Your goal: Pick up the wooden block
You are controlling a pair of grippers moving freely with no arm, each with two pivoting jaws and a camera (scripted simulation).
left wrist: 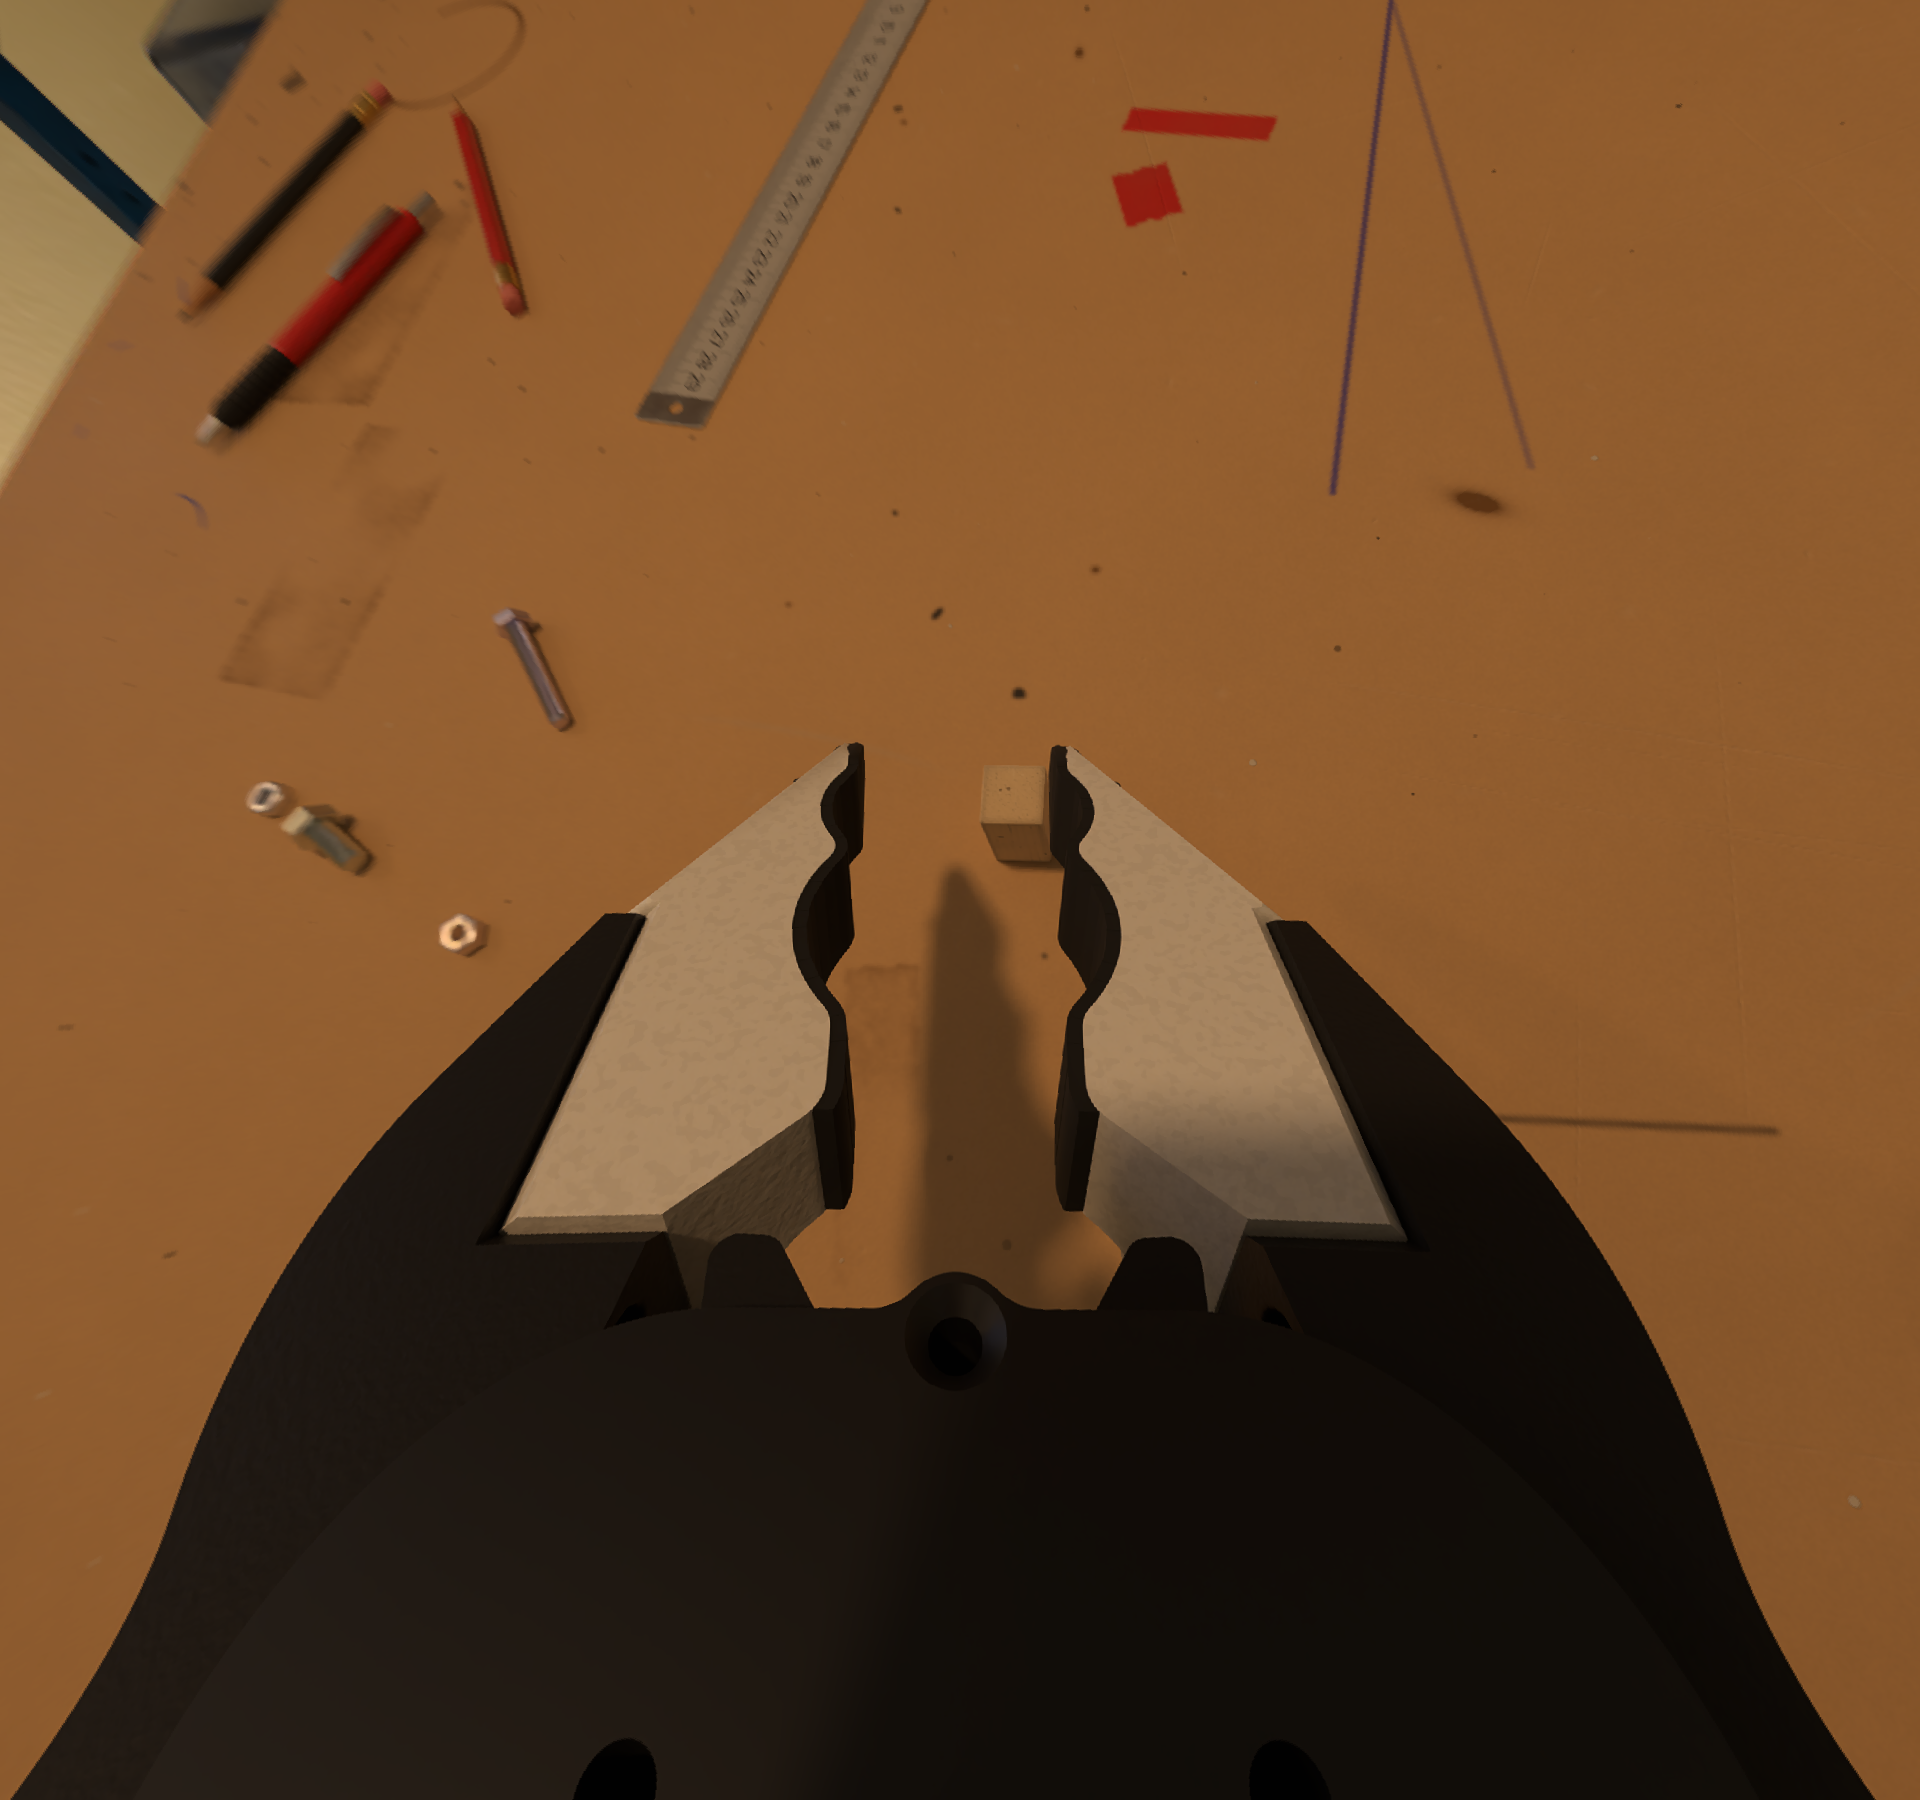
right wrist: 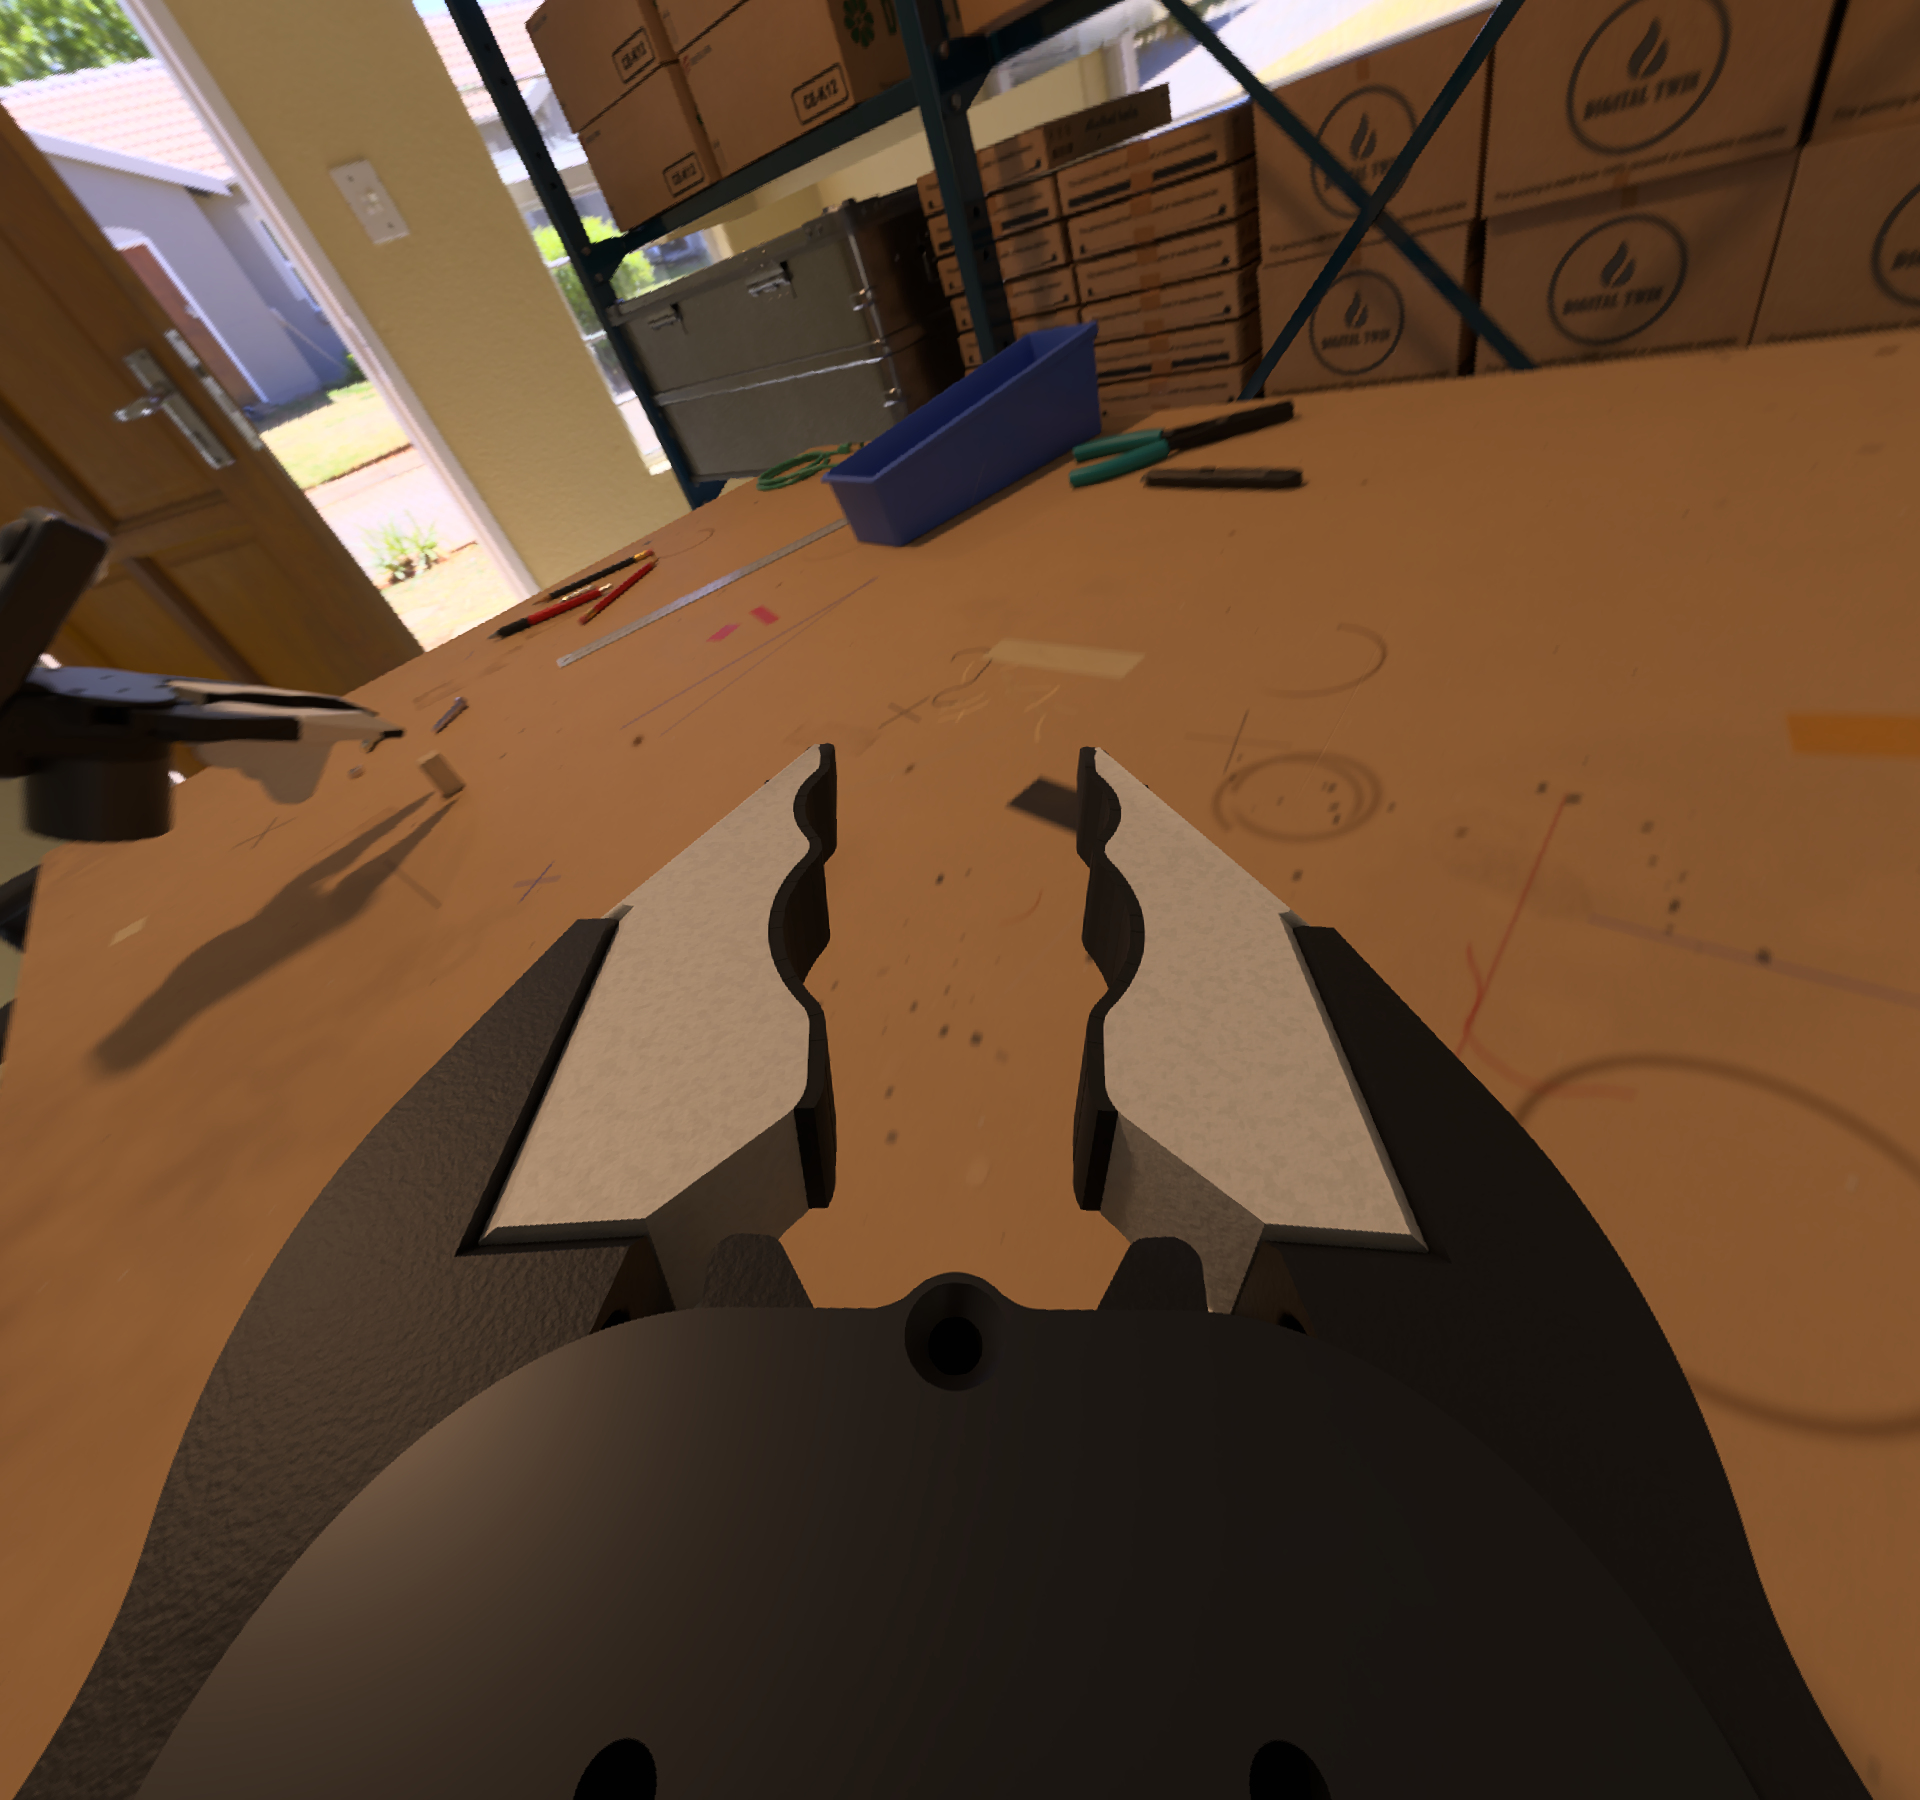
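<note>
The wooden block (left wrist: 1013, 811) is a small pale cube on the brown table (left wrist: 1351, 815). In the left wrist view it sits between the tips of my left gripper (left wrist: 956, 774), close against the right fingertip (left wrist: 1060, 794). The left gripper is open and looks down at the table from above. In the right wrist view the block (right wrist: 441, 774) lies at the far left, just past the left gripper (right wrist: 379, 734), which hovers a little above it. My right gripper (right wrist: 956, 784) is open and empty, held low over the middle of the table.
Pencils and a red pen (left wrist: 322, 316), a steel ruler (left wrist: 821, 150), a bolt (left wrist: 538, 670) and nuts (left wrist: 462, 935) lie left of the block. A blue bin (right wrist: 966, 441), green-handled pliers (right wrist: 1174, 446) and shelving with cardboard boxes (right wrist: 790, 36) stand at the far side.
</note>
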